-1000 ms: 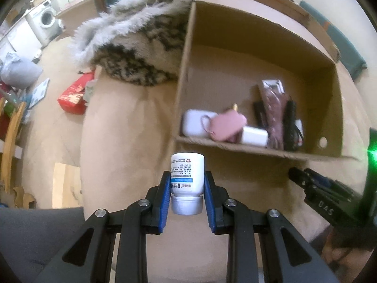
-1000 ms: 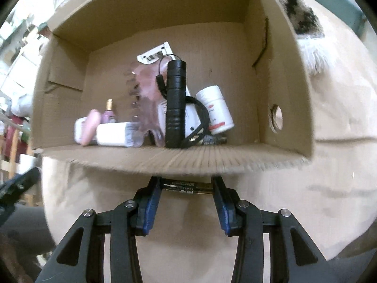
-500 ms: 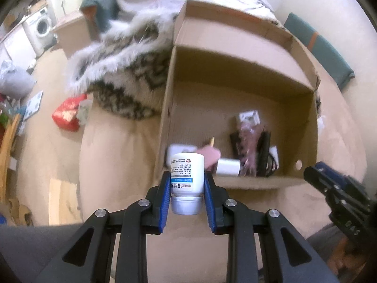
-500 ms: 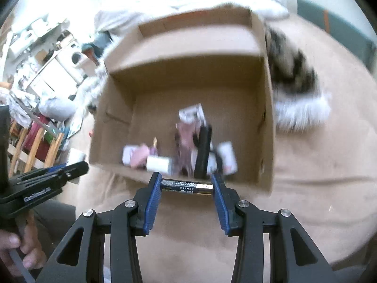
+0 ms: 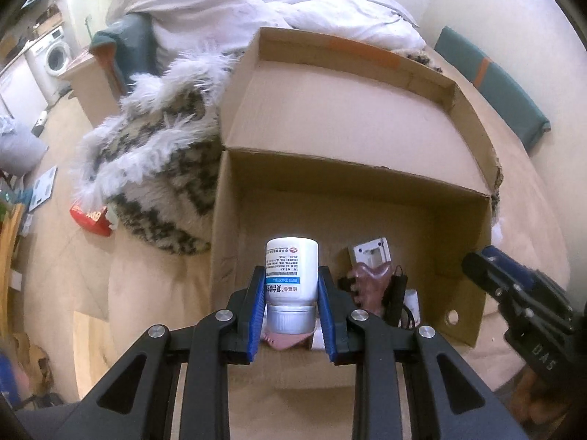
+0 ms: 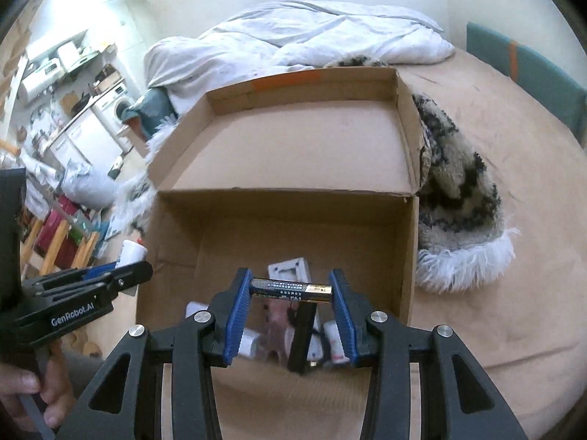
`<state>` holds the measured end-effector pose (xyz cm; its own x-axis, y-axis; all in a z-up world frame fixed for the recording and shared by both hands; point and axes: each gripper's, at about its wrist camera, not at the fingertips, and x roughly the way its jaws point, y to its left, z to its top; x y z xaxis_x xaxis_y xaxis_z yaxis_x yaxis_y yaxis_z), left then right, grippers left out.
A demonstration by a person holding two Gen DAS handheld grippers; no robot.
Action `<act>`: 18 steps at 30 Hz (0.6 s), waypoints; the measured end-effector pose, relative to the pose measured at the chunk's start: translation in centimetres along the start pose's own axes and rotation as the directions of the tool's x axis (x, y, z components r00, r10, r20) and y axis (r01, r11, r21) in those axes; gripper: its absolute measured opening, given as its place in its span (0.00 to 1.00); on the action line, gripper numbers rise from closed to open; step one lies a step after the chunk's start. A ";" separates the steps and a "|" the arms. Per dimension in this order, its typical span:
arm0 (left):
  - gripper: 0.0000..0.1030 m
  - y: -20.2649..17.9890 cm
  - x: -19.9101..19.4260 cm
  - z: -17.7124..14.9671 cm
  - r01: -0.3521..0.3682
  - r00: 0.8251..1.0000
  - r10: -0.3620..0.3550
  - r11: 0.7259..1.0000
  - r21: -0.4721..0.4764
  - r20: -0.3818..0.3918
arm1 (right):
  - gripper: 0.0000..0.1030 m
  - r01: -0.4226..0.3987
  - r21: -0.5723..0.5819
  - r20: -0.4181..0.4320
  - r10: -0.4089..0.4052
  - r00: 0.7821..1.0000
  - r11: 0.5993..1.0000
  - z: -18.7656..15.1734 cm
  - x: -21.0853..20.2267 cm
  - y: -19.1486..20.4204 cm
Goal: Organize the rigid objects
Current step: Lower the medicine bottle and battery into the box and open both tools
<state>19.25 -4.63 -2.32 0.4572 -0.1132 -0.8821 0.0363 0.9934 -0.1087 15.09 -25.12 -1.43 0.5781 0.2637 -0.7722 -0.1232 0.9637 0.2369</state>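
Carrying step: left gripper (image 5: pixel 291 306) pinches a bottle (image 5: pixel 291 275) (cap toward the camera); right gripper (image 6: pixel 291 308) clamps a battery (image 6: pixel 291 289) endwise; next, I judge, lower both into the box (image 6: pixel 411 256) and release.

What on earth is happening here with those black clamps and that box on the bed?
A person is sorting small items into an open brown cardboard box. The left tool grips a white plastic pill bottle, cap towards the camera. The right tool pinches a black and gold battery by its ends. Both hover above the box.
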 end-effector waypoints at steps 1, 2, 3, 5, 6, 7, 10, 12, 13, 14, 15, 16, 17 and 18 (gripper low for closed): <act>0.23 -0.2 0.4 0.0 -0.002 1.000 0.002 1.000 0.007 0.000 | 0.43 0.000 -0.001 -0.005 0.000 1.000 1.000 -0.1 0.4 0.0; 0.23 -0.2 0.9 -0.1 -0.004 1.000 0.004 1.000 0.015 -0.001 | 0.43 -0.004 -0.001 -0.015 0.004 1.000 1.000 -0.3 1.0 -0.1; 0.23 -0.3 1.4 -0.3 0.001 1.000 0.000 1.000 0.018 -0.002 | 0.43 -0.007 0.000 -0.026 0.007 1.000 1.000 -0.4 1.5 -0.2; 0.23 -0.1 2.4 -0.7 0.014 1.000 -0.014 1.000 0.014 -0.012 | 0.43 -0.011 0.005 -0.051 0.011 0.999 1.000 -0.8 2.5 -0.4; 0.23 0.1 3.1 -0.9 0.014 1.000 -0.014 1.000 0.010 -0.025 | 0.43 -0.012 0.009 -0.063 0.012 0.998 1.000 -1.0 3.0 -0.6; 0.23 0.2 3.5 -1.1 0.013 0.999 -0.013 1.000 0.010 -0.036 | 0.43 -0.010 0.012 -0.077 0.011 0.997 1.000 -1.2 3.5 -0.6; 0.23 0.0 4.5 -1.5 0.008 0.999 -0.007 1.000 0.022 -0.048 | 0.44 0.010 0.003 -0.134 -0.009 0.991 1.000 -1.9 5.2 -0.6; 0.23 -0.3 4.6 -1.7 0.001 0.999 0.001 0.999 0.043 -0.040 | 0.44 0.008 0.003 -0.175 -0.008 0.985 1.000 -2.5 6.3 -0.5; 0.23 -0.4 4.6 -1.7 -0.003 0.999 0.005 0.999 0.051 -0.035 | 0.44 0.004 0.004 -0.185 -0.003 0.983 1.000 -2.6 6.7 -0.4; 0.23 -0.6 4.8 -1.8 -0.006 0.999 0.008 0.998 0.059 -0.032 | 0.44 0.003 -0.002 -0.192 -0.004 0.981 1.000 -2.6 7.0 -0.2; 0.23 -0.8 4.9 -1.8 -0.005 0.999 0.007 0.998 0.063 -0.033 | 0.44 0.005 -0.011 -0.195 -0.007 0.981 1.000 -2.6 7.2 0.0; 0.23 -0.9 5.2 -1.8 -0.006 0.999 0.008 0.998 0.069 -0.037 | 0.44 0.005 -0.016 -0.197 -0.008 0.980 1.000 -2.5 7.4 0.1; 0.23 -1.0 5.4 -1.8 -0.011 0.999 0.014 0.997 0.075 -0.042 | 0.44 0.004 -0.017 -0.198 -0.007 0.980 1.000 -2.5 7.5 0.2; 0.23 -1.1 5.6 -1.8 -0.022 0.999 0.026 0.997 0.079 -0.045 | 0.44 0.005 -0.017 -0.202 -0.008 0.979 1.000 -2.5 7.7 0.3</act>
<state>20.18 -6.39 -7.95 0.4179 -0.0882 -0.9042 0.0961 0.9940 -0.0525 17.46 -22.72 -8.81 0.4044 0.2589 -0.8772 -0.1339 0.9655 0.2232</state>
